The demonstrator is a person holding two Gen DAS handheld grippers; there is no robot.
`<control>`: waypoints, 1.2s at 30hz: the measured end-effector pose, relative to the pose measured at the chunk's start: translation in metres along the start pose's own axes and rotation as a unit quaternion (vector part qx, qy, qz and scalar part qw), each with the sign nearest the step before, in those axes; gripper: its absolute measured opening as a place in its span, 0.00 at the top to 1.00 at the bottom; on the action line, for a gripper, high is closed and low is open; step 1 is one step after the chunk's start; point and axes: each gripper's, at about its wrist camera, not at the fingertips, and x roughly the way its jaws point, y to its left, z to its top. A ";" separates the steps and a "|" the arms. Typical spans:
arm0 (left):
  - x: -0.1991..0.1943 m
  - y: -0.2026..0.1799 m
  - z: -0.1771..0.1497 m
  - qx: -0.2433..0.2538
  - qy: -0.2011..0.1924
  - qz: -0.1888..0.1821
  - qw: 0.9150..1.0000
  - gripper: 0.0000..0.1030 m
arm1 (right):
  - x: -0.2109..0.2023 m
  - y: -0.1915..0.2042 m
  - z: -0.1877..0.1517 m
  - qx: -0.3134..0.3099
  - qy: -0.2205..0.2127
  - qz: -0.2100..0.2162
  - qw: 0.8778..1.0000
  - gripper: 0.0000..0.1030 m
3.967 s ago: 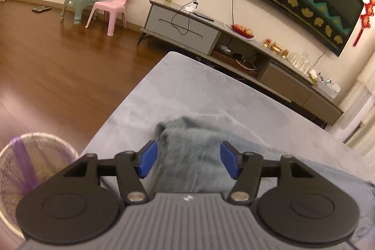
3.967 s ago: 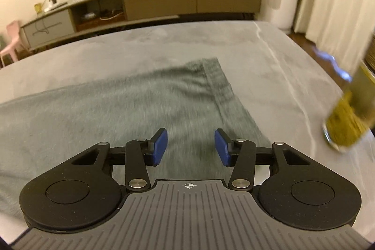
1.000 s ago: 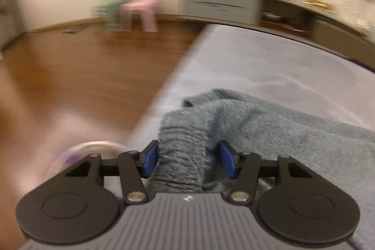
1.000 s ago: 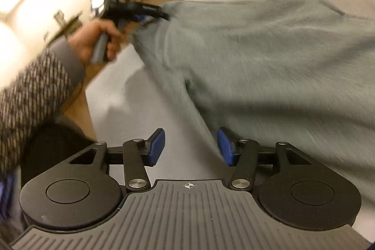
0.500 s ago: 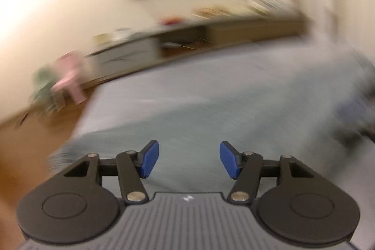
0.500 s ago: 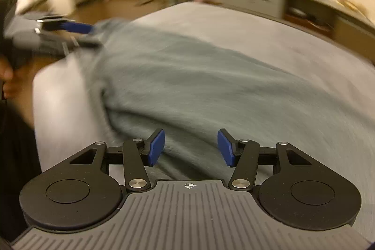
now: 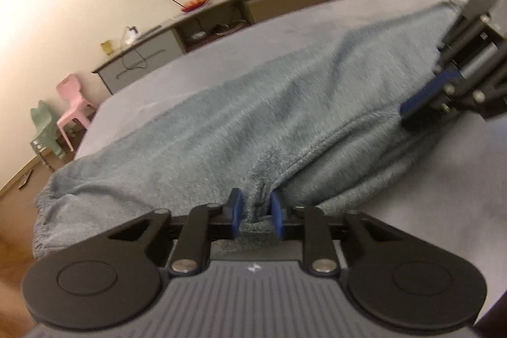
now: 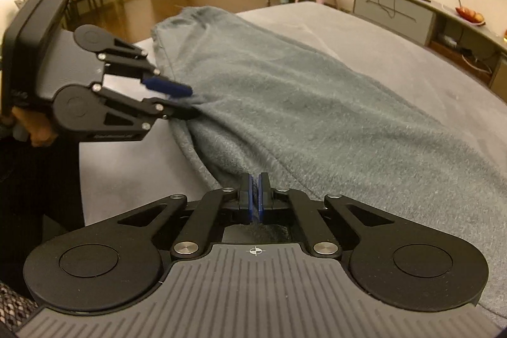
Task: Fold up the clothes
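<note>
Grey-blue fleece garment (image 7: 253, 116) lies spread on the grey desk (image 7: 459, 167), near edge lifted by both tools. In the left wrist view its long axis runs from 8 o'clock, where a gathered elastic hem (image 7: 41, 211) hangs at the desk's corner, up to 2 o'clock.

Left tool (image 7: 255, 213): blue pads pinching a bunched fold of the near edge. In the right wrist view it (image 8: 177, 98) enters from 9 o'clock, a hand (image 8: 35, 129) on its handle.

Right tool (image 8: 254, 197): pads pressed nearly together on a thin layer of the same edge. In the left view it (image 7: 421, 106) shows at 3 o'clock, blurred.

Garment type unclear; its end at 3 o'clock in the right view is cut off. Underside layers hidden beneath the lifted fold.
</note>
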 end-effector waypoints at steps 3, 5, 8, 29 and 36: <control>0.005 -0.008 0.003 0.019 0.002 0.002 1.000 0.47 | -0.006 -0.006 -0.001 0.007 -0.005 0.007 1.000 1.00; 0.007 -0.014 0.002 0.036 0.006 0.000 0.999 0.81 | -0.009 -0.013 0.003 0.019 -0.011 0.007 1.000 1.00; 0.003 -0.017 -0.001 0.044 0.001 0.000 0.999 0.96 | -0.003 -0.040 0.031 0.056 -0.028 -0.024 0.998 0.91; -0.019 -0.032 -0.030 0.060 -0.027 0.004 0.998 0.97 | 0.131 -0.125 0.122 0.139 0.038 -0.131 0.981 0.92; -0.036 -0.032 -0.037 0.084 -0.030 -0.015 0.996 0.97 | 0.161 -0.128 0.119 0.116 0.097 -0.169 0.974 0.98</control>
